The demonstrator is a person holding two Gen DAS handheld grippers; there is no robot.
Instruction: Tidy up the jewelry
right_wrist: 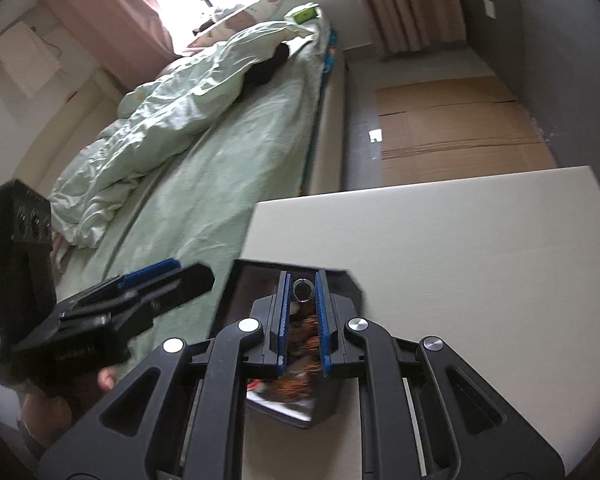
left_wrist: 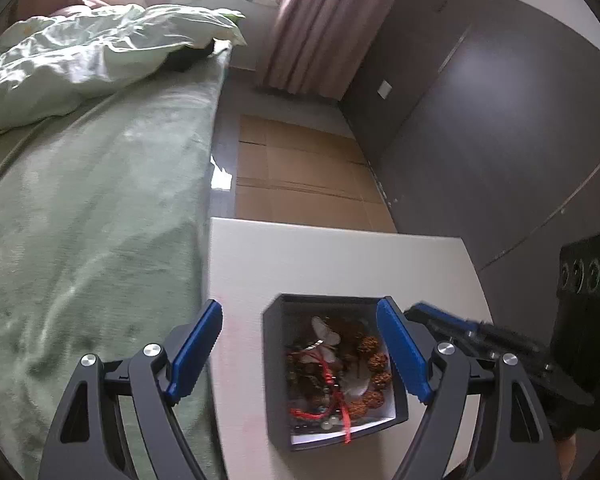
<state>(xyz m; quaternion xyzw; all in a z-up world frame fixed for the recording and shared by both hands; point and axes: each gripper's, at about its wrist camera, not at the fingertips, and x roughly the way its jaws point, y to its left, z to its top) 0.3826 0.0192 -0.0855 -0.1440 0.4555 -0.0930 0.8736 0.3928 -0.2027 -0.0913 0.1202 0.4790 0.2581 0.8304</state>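
Right gripper point(right_wrist: 302, 312), narrowed on a ring point(right_wrist: 304, 290) with its hole facing the camera, is held over the box point(right_wrist: 256, 280); left gripper point(left_wrist: 300, 354) is spread wide.

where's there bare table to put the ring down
Bare table lies right of the box out to the edge, and beyond the box to the far edge. A narrower strip runs between box and bed. The box is crowded with beads. The right gripper holds the ring.
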